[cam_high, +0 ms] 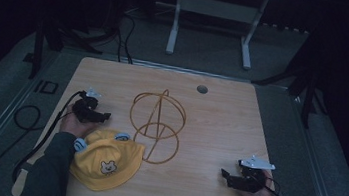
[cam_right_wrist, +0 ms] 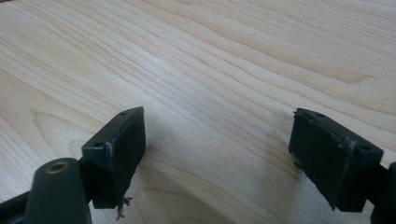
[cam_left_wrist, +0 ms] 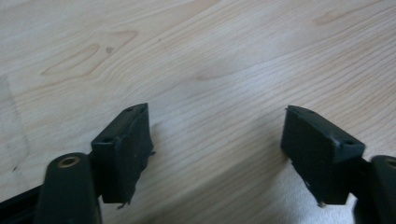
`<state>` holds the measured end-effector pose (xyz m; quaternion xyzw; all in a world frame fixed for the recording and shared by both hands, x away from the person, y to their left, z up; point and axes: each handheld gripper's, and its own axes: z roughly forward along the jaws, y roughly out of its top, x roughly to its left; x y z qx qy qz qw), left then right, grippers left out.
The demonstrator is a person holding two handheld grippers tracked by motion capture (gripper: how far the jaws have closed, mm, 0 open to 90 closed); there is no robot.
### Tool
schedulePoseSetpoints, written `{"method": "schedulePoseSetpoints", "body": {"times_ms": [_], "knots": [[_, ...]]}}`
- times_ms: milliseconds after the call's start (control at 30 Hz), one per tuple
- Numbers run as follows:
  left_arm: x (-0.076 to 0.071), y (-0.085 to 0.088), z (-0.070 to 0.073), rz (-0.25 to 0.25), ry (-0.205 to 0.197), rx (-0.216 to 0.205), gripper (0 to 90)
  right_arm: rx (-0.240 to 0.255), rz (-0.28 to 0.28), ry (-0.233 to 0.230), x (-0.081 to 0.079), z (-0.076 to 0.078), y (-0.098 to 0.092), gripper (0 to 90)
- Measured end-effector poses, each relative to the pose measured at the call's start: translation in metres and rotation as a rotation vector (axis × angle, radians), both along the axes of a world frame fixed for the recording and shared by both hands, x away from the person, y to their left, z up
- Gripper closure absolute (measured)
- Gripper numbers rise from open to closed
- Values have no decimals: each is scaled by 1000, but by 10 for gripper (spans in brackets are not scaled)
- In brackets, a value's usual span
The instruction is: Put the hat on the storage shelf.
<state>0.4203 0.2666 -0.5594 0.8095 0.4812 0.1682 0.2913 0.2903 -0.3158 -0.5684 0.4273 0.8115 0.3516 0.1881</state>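
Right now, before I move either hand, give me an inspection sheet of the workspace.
Surface: light wooden table, a round grommet hole near its far edge.
Job's things: yellow hat with a bear face, near the front left; gold wire stand upright at the centre, beside the hat.
Clutter: nothing seen.
Grippers: left hand-held gripper open, low over bare wood behind the hat; right hand-held gripper open, at the front right, nothing between its jaws.
Cables: black cable trailing off the table's left edge to the floor.
Surroundings: dark room, grey floor, white frame legs beyond the table.
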Motion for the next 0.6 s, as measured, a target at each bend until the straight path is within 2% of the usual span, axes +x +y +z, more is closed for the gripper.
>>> {"method": "schedulePoseSetpoints", "body": {"times_ms": [100, 167, 200, 300, 400, 467, 600], "knots": [[0, 1, 3, 21, 21, 13, 282, 1, -1, 0, 0, 0, 0, 186], [0, 2, 4, 26, 28, 16, 337, 1, 0, 0, 0, 0, 0, 186], [1, 4, 7, 37, 46, 27, 413, 1, 0, 0, 0, 0, 0, 186], [0, 4, 10, 55, 62, 32, 511, 1, 4, 1, 0, 0, -1, 186], [-2, 4, 12, 44, 59, 44, 554, 0, 8, 1, 0, 0, -1, 186], [-7, 7, 18, 30, 43, 42, 561, 0, 9, 1, 0, 0, -1, 186], [-12, 13, 28, 19, 31, 11, 596, 0, 9, 2, 0, 0, -1, 186]]}}
